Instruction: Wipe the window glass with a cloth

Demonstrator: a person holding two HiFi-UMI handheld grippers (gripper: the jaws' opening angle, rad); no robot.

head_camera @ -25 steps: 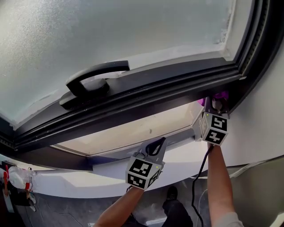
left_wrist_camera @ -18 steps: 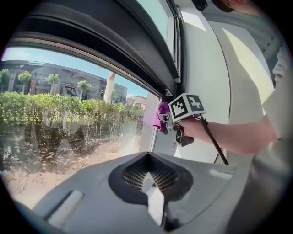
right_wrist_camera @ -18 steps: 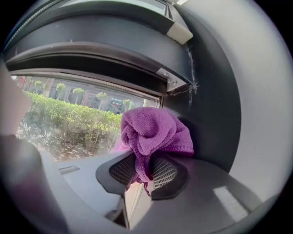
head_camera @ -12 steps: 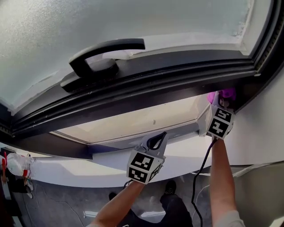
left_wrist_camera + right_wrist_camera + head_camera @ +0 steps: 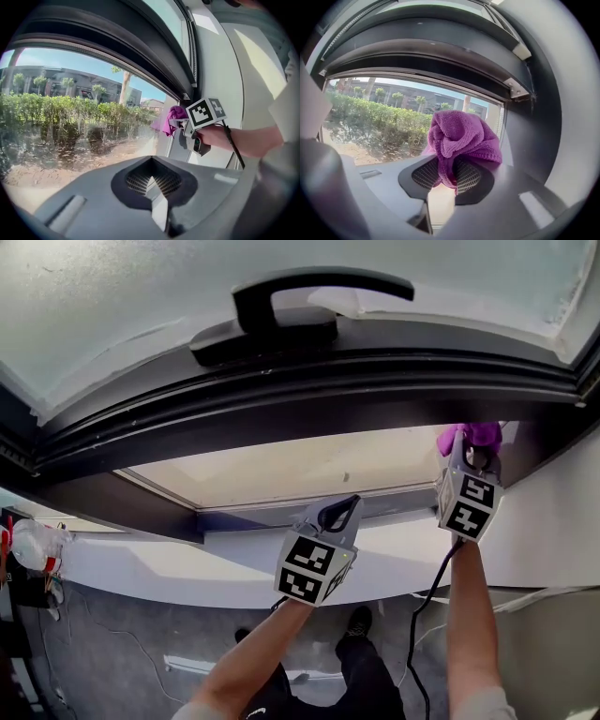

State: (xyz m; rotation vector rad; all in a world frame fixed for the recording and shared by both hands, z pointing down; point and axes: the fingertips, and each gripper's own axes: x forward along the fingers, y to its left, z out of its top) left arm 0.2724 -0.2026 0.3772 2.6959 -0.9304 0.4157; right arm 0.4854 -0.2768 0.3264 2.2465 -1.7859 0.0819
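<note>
A purple cloth (image 5: 459, 140) is bunched between the jaws of my right gripper (image 5: 445, 174), which is shut on it. In the head view the cloth (image 5: 473, 437) is held up at the right end of the lower window glass (image 5: 300, 470), under the dark frame. From the left gripper view the cloth (image 5: 172, 119) and the right gripper show at the pane's right edge. My left gripper (image 5: 336, 514) hangs lower, in front of the sill, shut with nothing between its jaws (image 5: 152, 183). The glass (image 5: 70, 122) shows hedges and buildings outside.
Overhead hangs a tilted sash of frosted glass (image 5: 112, 287) with a black handle (image 5: 300, 296) on its dark frame (image 5: 309, 390). A white wall (image 5: 553, 512) runs along the right. A black cable (image 5: 427, 615) trails from the right gripper. The floor lies far below.
The head view has tilted, so the handle and frame moved right and up in the picture. My right gripper with the cloth stays at the pane's right corner; the left gripper shifted slightly right.
</note>
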